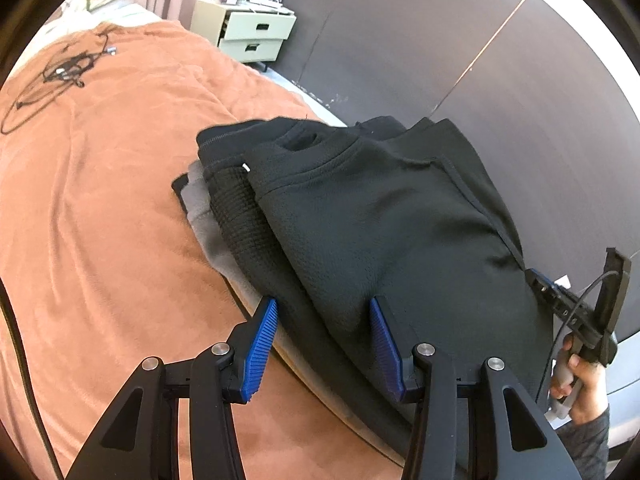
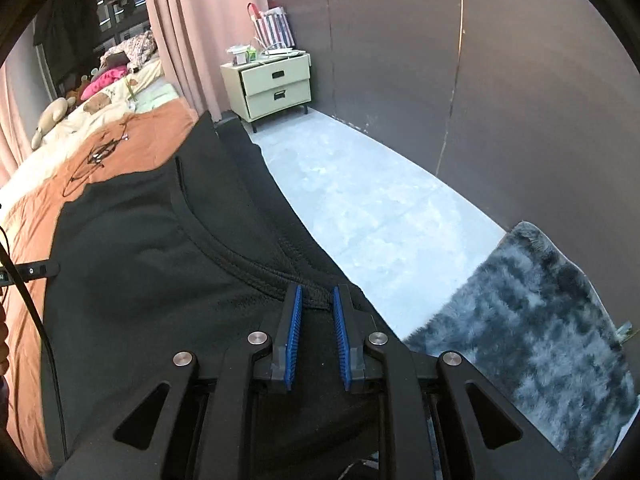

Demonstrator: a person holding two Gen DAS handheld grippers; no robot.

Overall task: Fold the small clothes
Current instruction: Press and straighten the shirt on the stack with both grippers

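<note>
A folded black shirt (image 1: 392, 216) lies on top of a stack of folded dark and grey clothes (image 1: 228, 208) at the right edge of the orange bed cover (image 1: 100, 220). My left gripper (image 1: 324, 312) is open, its blue pads (image 1: 262, 344) astride the shirt's near edge, touching nothing I can see. The right gripper shows in the left wrist view (image 1: 576, 300) at the shirt's right side, held by a hand. In the right wrist view the black shirt (image 2: 152, 264) fills the left, and my right gripper (image 2: 316, 300) is narrowly open over the ribbed collar (image 2: 256, 268).
A tangle of black cable (image 1: 60, 72) lies on the far bed cover. A cream two-drawer nightstand (image 2: 276, 84) stands by the dark wall. Grey floor (image 2: 360, 200) runs beside the bed, with a shaggy grey rug (image 2: 532, 328) at right. A cable (image 2: 36, 320) hangs at left.
</note>
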